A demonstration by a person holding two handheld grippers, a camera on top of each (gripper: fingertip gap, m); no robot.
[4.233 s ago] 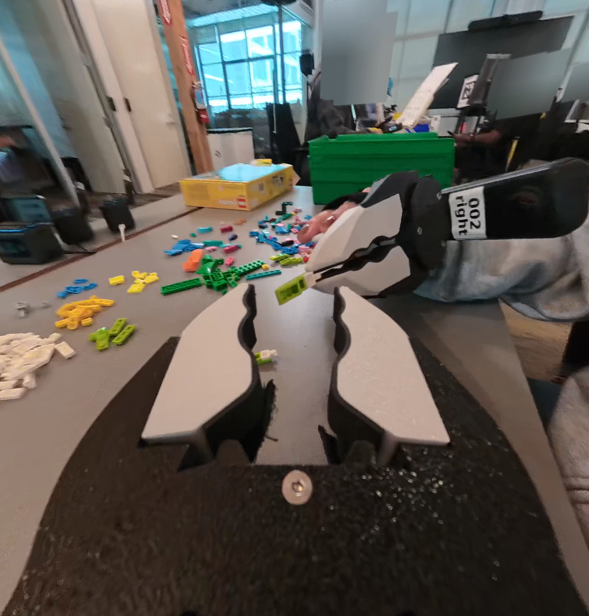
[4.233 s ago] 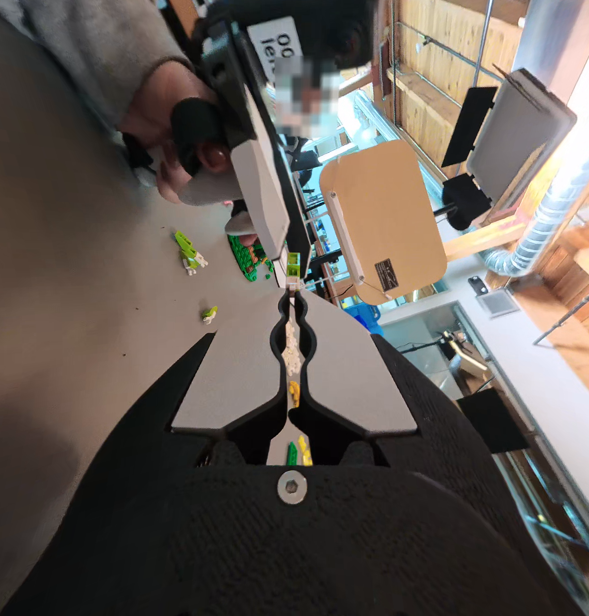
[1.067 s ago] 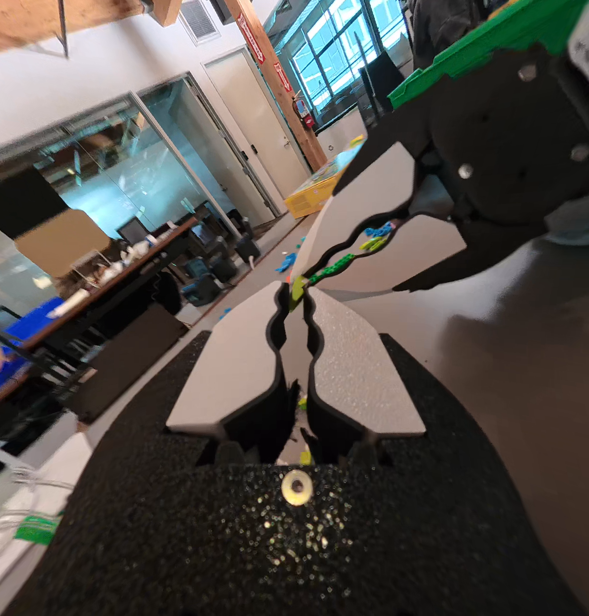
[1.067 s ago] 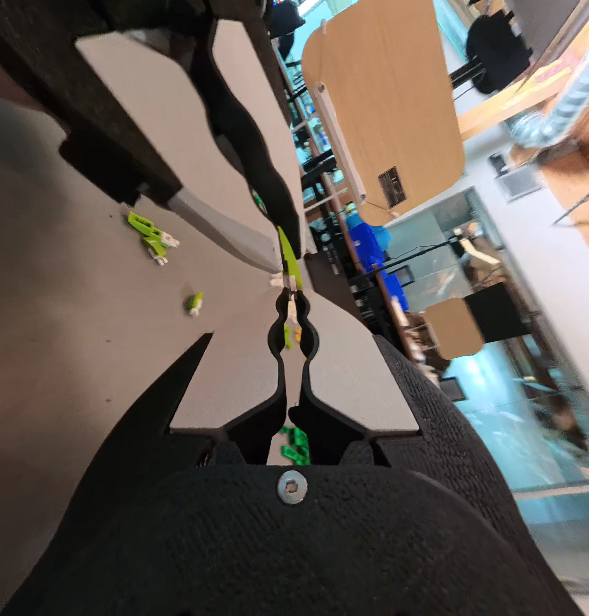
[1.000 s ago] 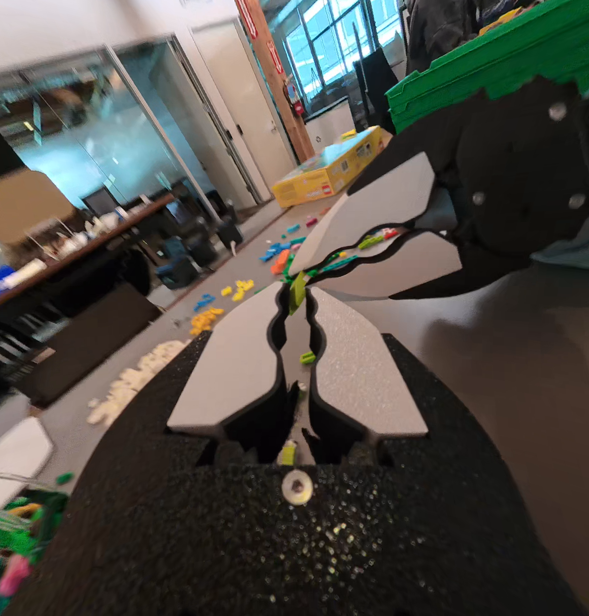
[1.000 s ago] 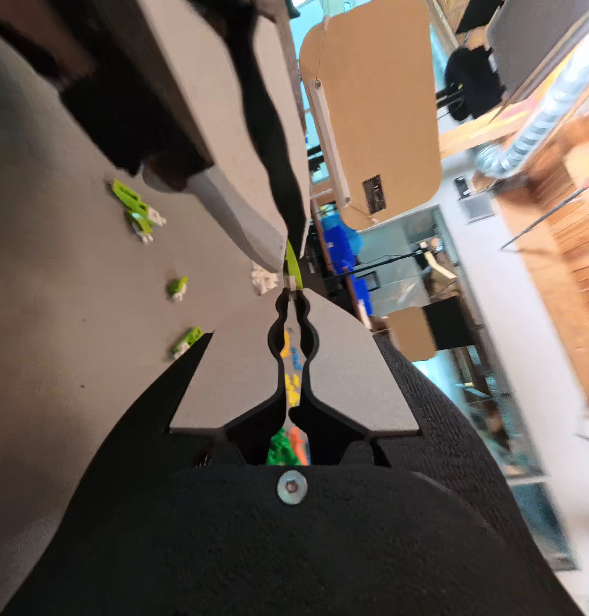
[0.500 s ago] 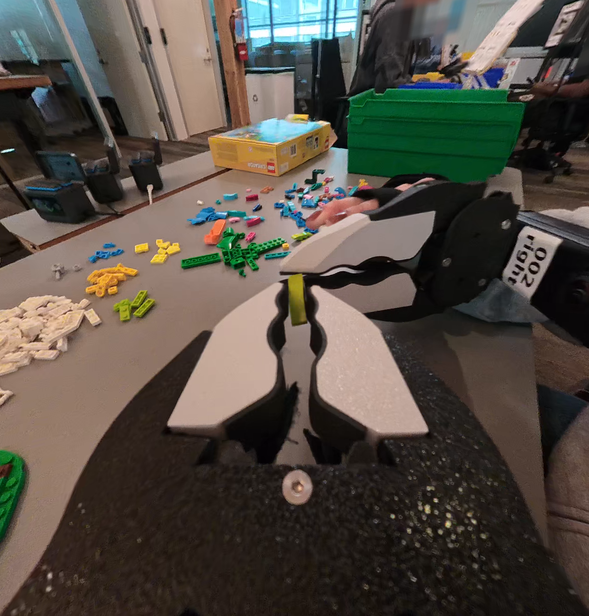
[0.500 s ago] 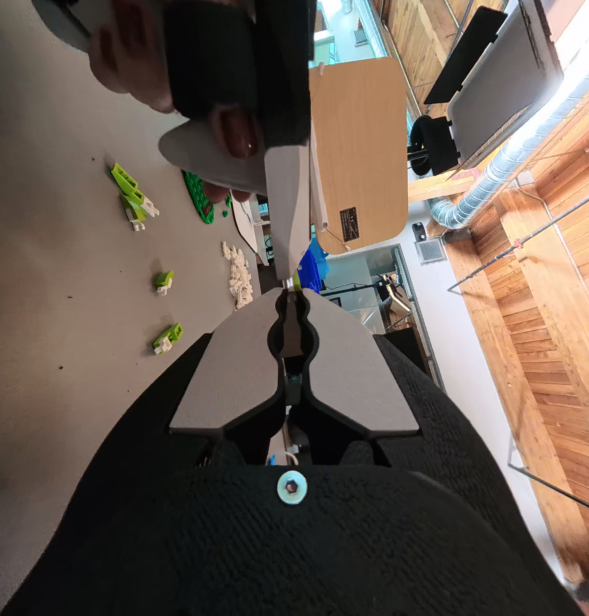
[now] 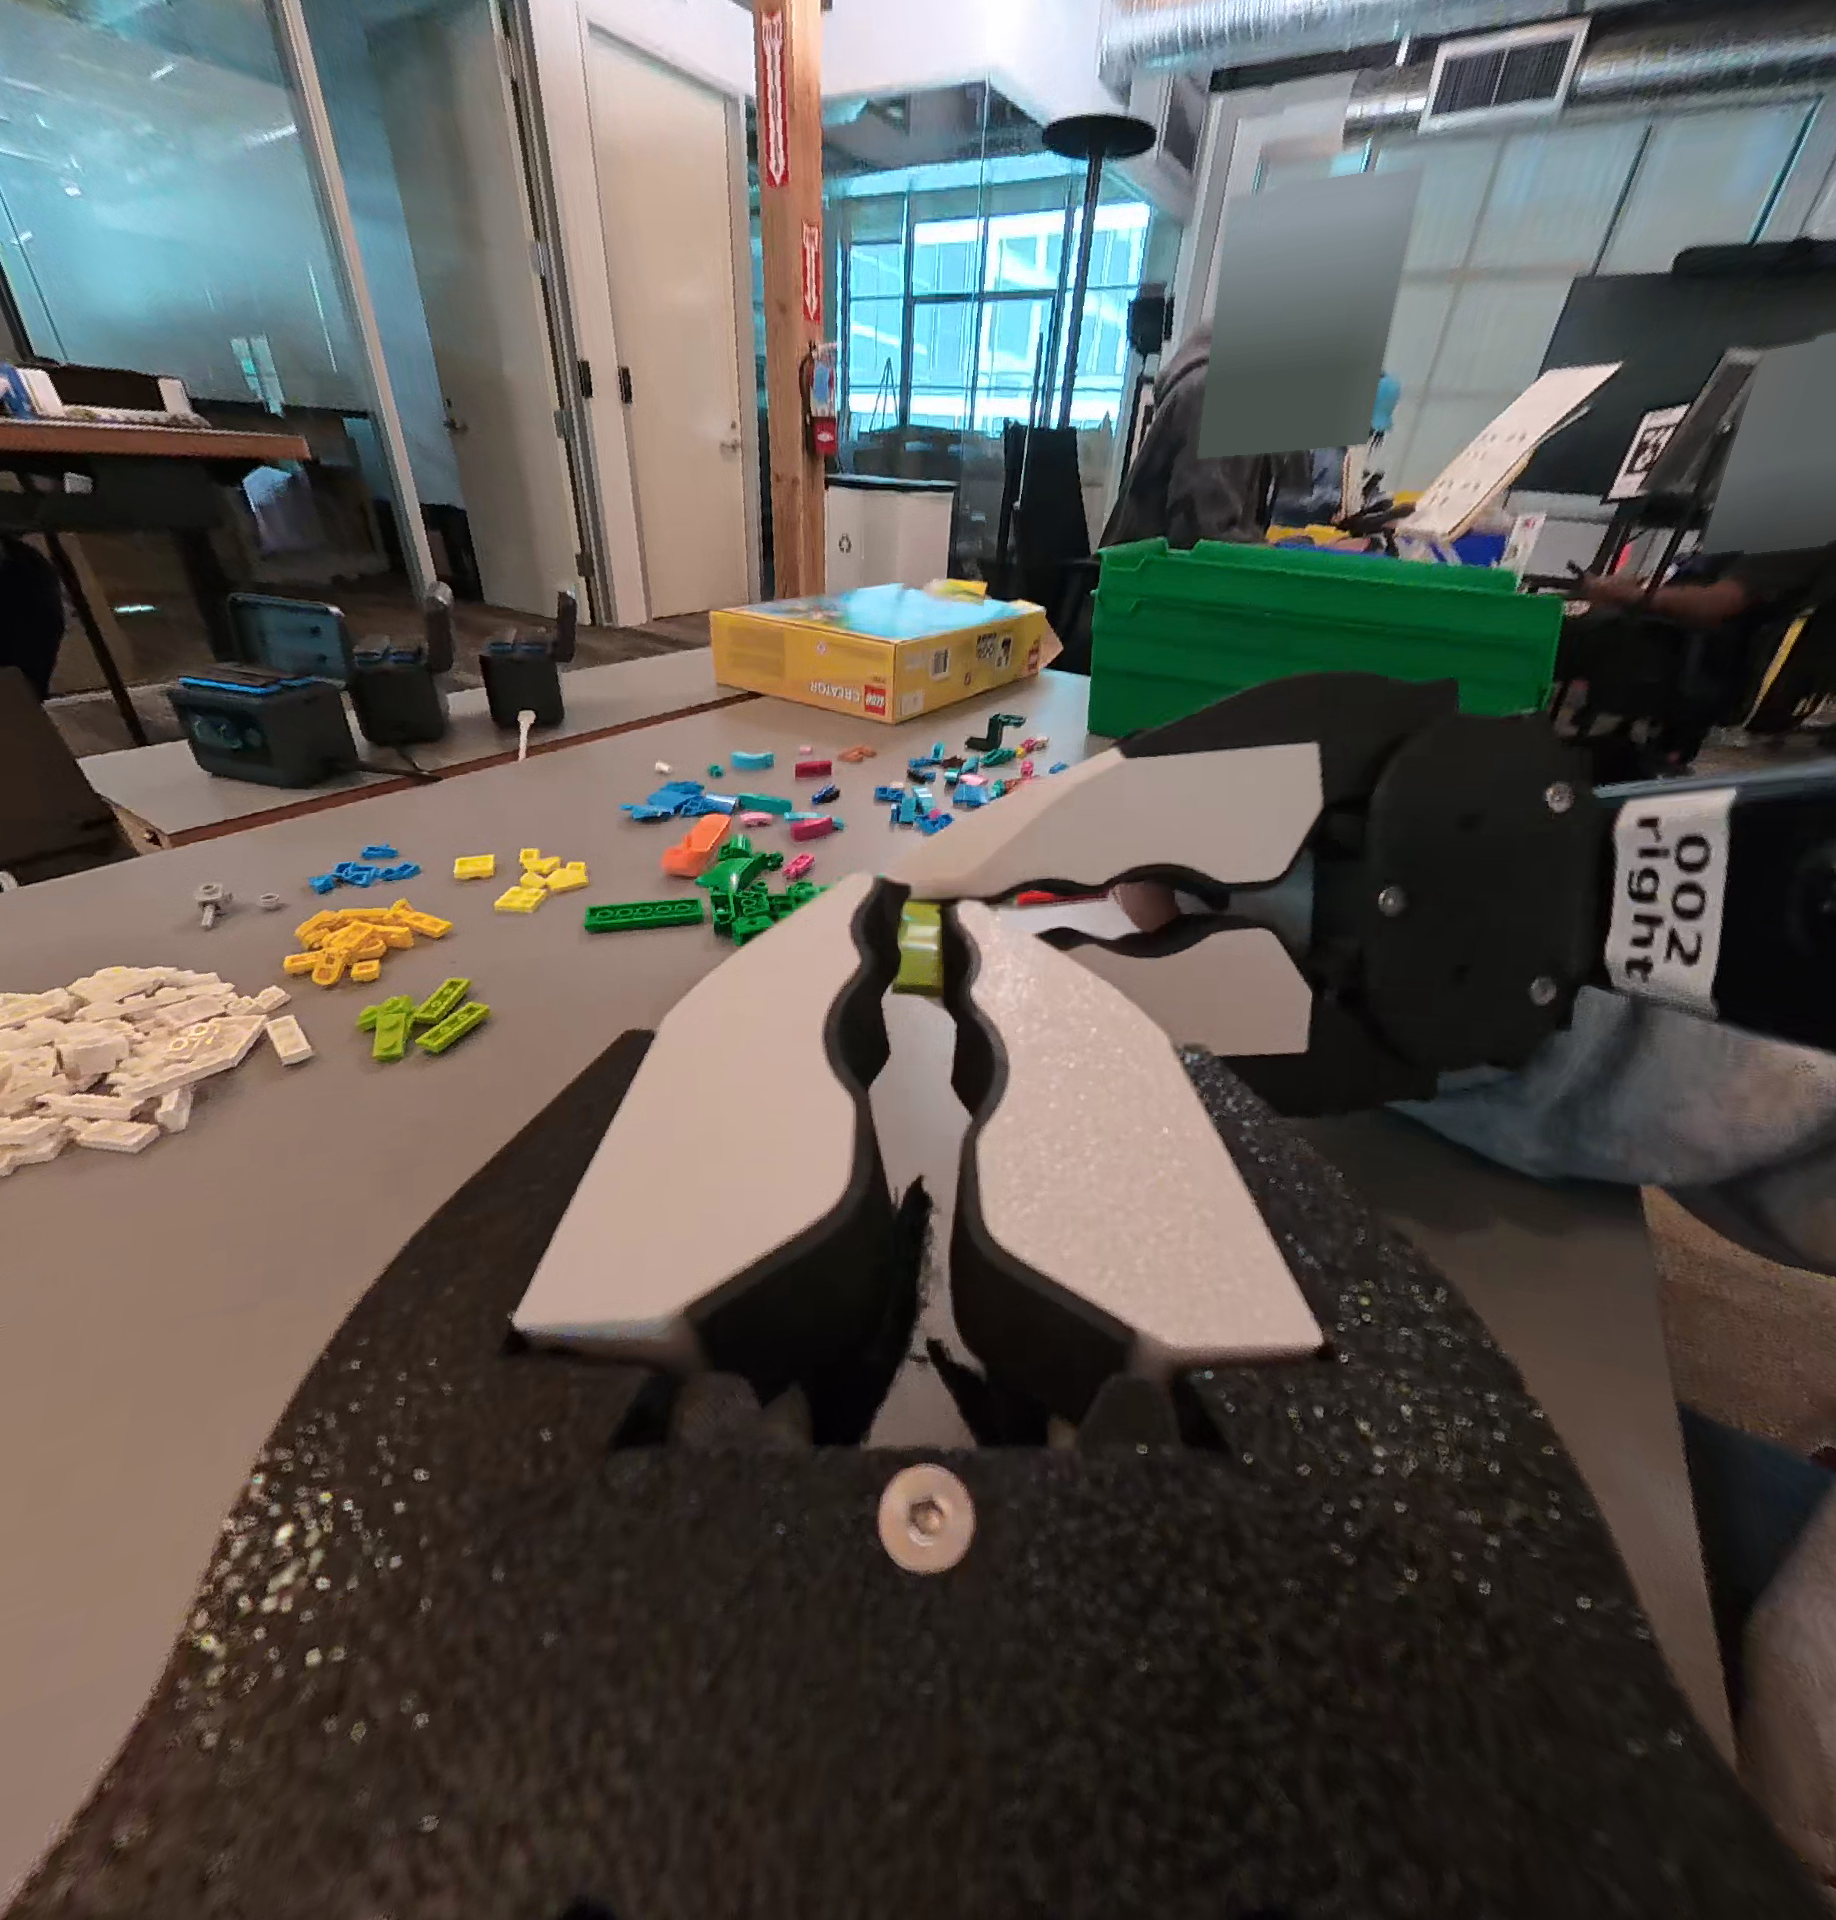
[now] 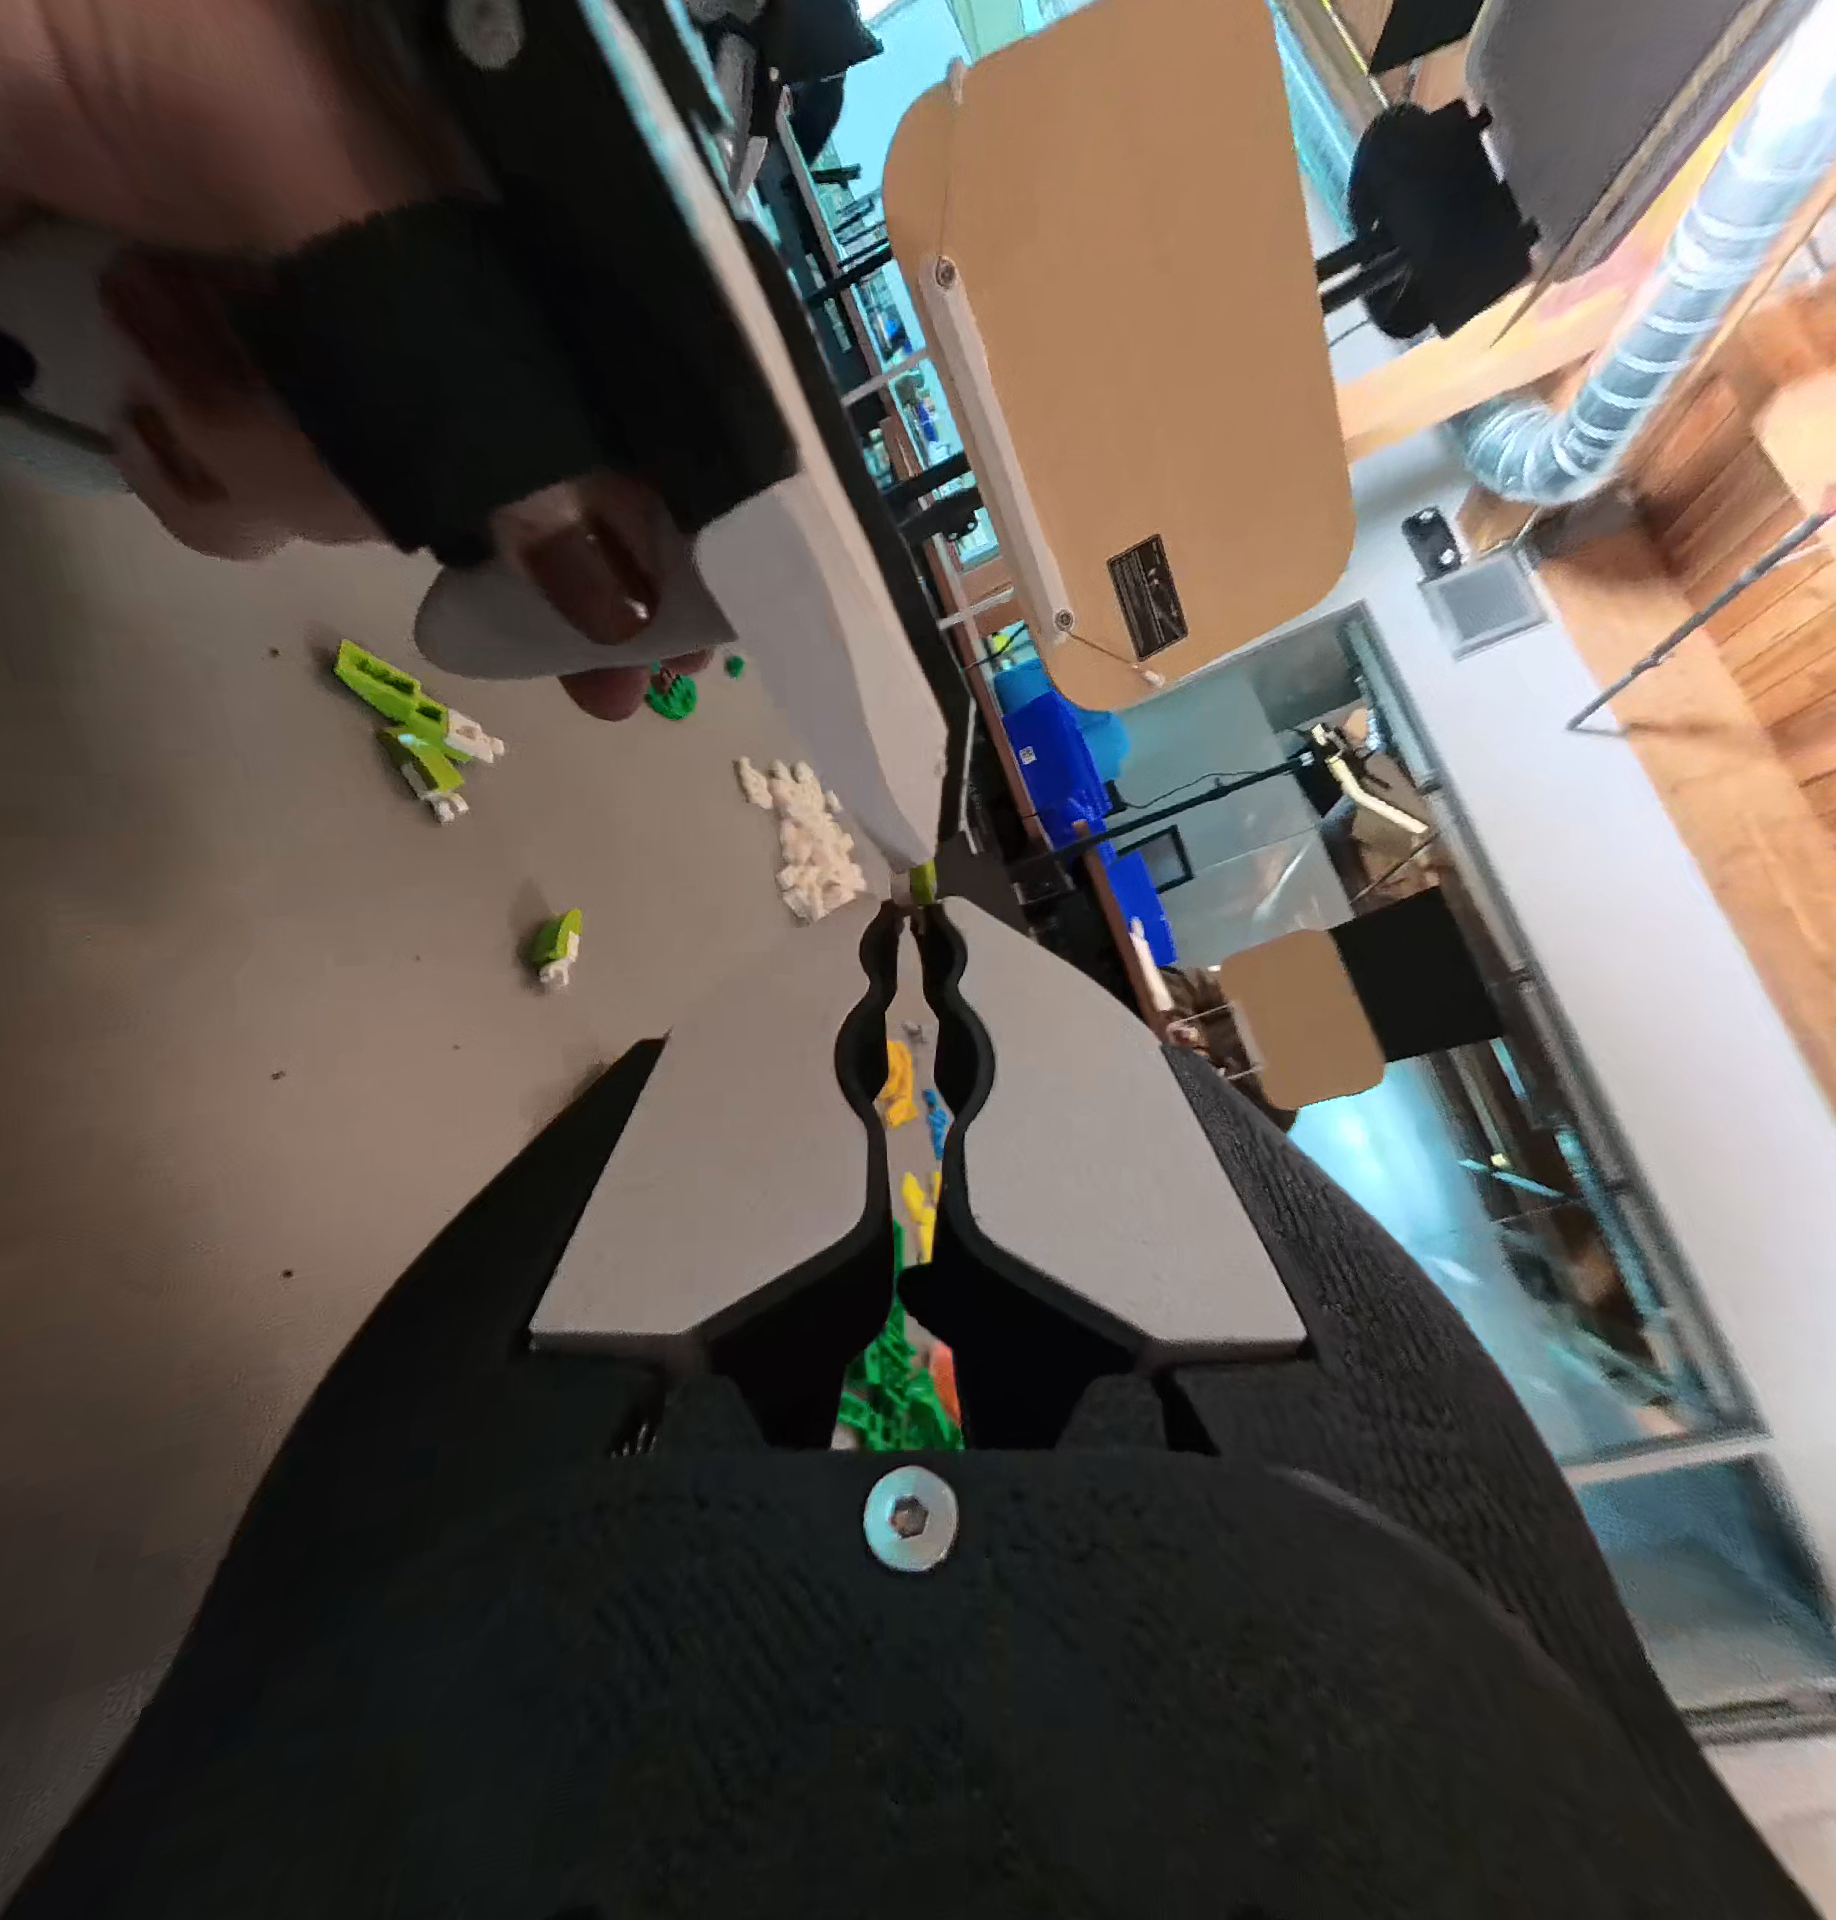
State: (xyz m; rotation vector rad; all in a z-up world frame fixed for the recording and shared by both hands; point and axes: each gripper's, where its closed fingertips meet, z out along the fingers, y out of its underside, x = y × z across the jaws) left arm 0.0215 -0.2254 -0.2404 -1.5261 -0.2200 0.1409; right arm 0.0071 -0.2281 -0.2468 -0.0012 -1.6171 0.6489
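Note:
My left gripper (image 9: 916, 904) is shut on a small lime green brick piece (image 9: 919, 951), gripped between both pads above the grey table (image 9: 270, 1299). My right gripper (image 9: 893, 883) reaches in from the right and meets the same piece tip to tip. In the right wrist view my right gripper (image 10: 911, 916) is closed on the piece's lime and white end (image 10: 919, 881). The left gripper's grey finger (image 10: 852, 707) comes down onto it from the upper left, held by a hand.
Sorted brick piles lie on the table: white (image 9: 83, 1060), yellow (image 9: 358, 930), lime plates (image 9: 420, 1023), green (image 9: 748, 894), blue (image 9: 685, 800). A yellow box (image 9: 883, 649) and a green bin (image 9: 1309, 634) stand at the far edge. Small lime and white assemblies (image 10: 415, 727) lie nearby. Both grippers' tips are close together, under 4 cm apart.
Four seconds ago my left gripper was open and empty while the right held the lime piece. The left has since closed on it; both grippers swung and now hold it level together.

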